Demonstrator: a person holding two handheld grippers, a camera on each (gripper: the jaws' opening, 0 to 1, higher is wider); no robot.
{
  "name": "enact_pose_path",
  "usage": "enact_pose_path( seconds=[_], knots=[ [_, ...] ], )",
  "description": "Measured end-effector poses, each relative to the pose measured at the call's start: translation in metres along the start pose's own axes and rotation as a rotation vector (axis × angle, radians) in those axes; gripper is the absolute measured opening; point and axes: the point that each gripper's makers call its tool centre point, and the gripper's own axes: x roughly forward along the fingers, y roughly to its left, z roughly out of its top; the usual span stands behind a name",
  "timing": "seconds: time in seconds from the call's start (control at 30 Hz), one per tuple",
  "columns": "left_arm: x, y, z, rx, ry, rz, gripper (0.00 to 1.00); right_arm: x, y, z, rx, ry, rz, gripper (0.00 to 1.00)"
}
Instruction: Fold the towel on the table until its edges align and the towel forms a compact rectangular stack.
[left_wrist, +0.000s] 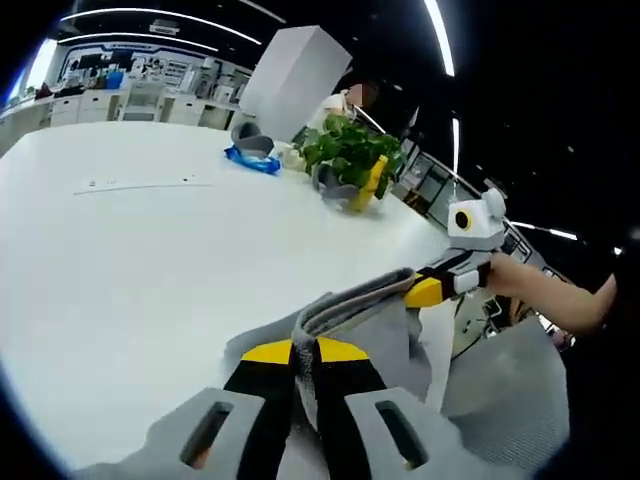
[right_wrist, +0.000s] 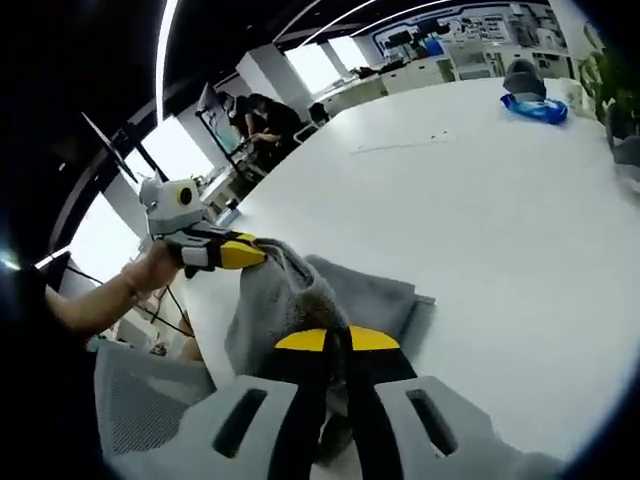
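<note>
A broad white surface (left_wrist: 150, 260) is stretching away under both cameras, bare across most of its width and curving off toward a bright, open office room. Near the surface's edge, a grey towel (left_wrist: 370, 310) is lying partly lifted and bunched, with its lower layers spreading flat on the white top. In the left gripper view, the left gripper (left_wrist: 305, 352) is pinching the towel's raised fold, its yellow-tipped jaws pressing together on the cloth. The right gripper (left_wrist: 425, 290) is coming in from the right of that view, its jaws closing on the far end of the same fold, with a person's hand (left_wrist: 515, 275) gripping behind it. In the right gripper view, the same two grips are showing from the other side.

Farther along the surface, a leafy green plant (left_wrist: 350, 150) is standing beside a yellow object (left_wrist: 370, 185), and a crumpled blue bag (left_wrist: 252, 160) is lying just beyond them. A thin line (left_wrist: 145, 185) is running across the white top. White cabinets (left_wrist: 110, 105) are lining the far wall, long ceiling lights (left_wrist: 440, 40) are glowing overhead, and people (right_wrist: 262, 118) are working at a desk by the windows.
</note>
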Motion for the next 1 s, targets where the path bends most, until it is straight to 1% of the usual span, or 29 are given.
enact_pose_path(
  seconds=[0.13, 0.2, 0.23, 0.3, 0.33, 0.4, 0.43, 0.47, 0.5, 0.53, 0.6, 0.63, 0.7, 0.73, 0.77, 0.8, 0.87, 0.93, 1.0],
  knots=[
    [0.003, 0.006, -0.006, 0.009, 0.019, 0.009, 0.07, 0.004, -0.003, -0.001, 0.009, -0.016, -0.009, 0.03],
    [0.007, 0.013, -0.009, 0.042, 0.031, 0.031, 0.08, 0.007, -0.007, -0.001, 0.009, -0.03, -0.028, 0.05],
    [0.01, 0.018, -0.011, 0.061, 0.042, 0.047, 0.08, 0.009, -0.01, 0.0, -0.011, -0.045, -0.047, 0.05],
    [0.013, 0.026, -0.015, 0.104, 0.055, 0.082, 0.11, 0.01, -0.014, 0.0, -0.037, -0.054, -0.057, 0.05],
    [0.014, 0.03, -0.015, 0.148, 0.054, 0.108, 0.13, 0.01, -0.016, -0.001, -0.04, -0.057, -0.065, 0.05],
    [0.013, 0.033, -0.013, 0.199, 0.039, 0.134, 0.18, 0.007, -0.02, -0.002, -0.032, -0.074, -0.08, 0.05],
    [0.011, 0.031, -0.012, 0.204, 0.029, 0.135, 0.19, 0.005, -0.021, -0.001, -0.024, -0.089, -0.089, 0.06],
    [0.008, 0.029, -0.012, 0.202, 0.019, 0.131, 0.19, 0.002, -0.023, 0.0, -0.019, -0.117, -0.099, 0.07],
    [0.006, 0.029, -0.012, 0.201, 0.016, 0.128, 0.19, -0.001, -0.023, 0.0, -0.004, -0.129, -0.101, 0.09],
    [0.004, 0.028, -0.013, 0.199, 0.011, 0.128, 0.2, -0.005, -0.025, 0.001, 0.032, -0.154, -0.109, 0.1],
    [0.001, 0.028, -0.015, 0.187, 0.006, 0.133, 0.2, -0.01, -0.023, 0.001, 0.079, -0.19, -0.086, 0.14],
    [-0.001, 0.026, -0.016, 0.163, -0.008, 0.131, 0.2, -0.012, -0.021, -0.001, 0.131, -0.204, -0.069, 0.17],
    [-0.002, 0.016, -0.019, 0.095, -0.033, 0.099, 0.2, -0.015, -0.023, -0.006, 0.165, -0.221, -0.072, 0.2],
    [-0.002, 0.013, -0.021, 0.083, -0.028, 0.093, 0.2, -0.015, -0.024, -0.011, 0.165, -0.208, -0.081, 0.2],
    [-0.002, 0.012, -0.025, 0.089, -0.019, 0.099, 0.21, -0.013, -0.028, -0.018, 0.175, -0.186, -0.098, 0.21],
    [-0.001, 0.01, -0.027, 0.094, -0.014, 0.104, 0.21, -0.012, -0.03, -0.022, 0.175, -0.177, -0.103, 0.23],
    [0.0, 0.009, -0.033, 0.136, 0.009, 0.126, 0.21, -0.007, -0.029, -0.03, 0.208, -0.155, -0.096, 0.23],
    [0.002, 0.007, -0.034, 0.142, 0.011, 0.13, 0.21, -0.002, -0.029, -0.031, 0.228, -0.154, -0.084, 0.21],
    [0.004, 0.007, -0.033, 0.128, 0.003, 0.131, 0.21, 0.003, -0.031, -0.034, 0.234, -0.145, -0.086, 0.19]
  ],
)
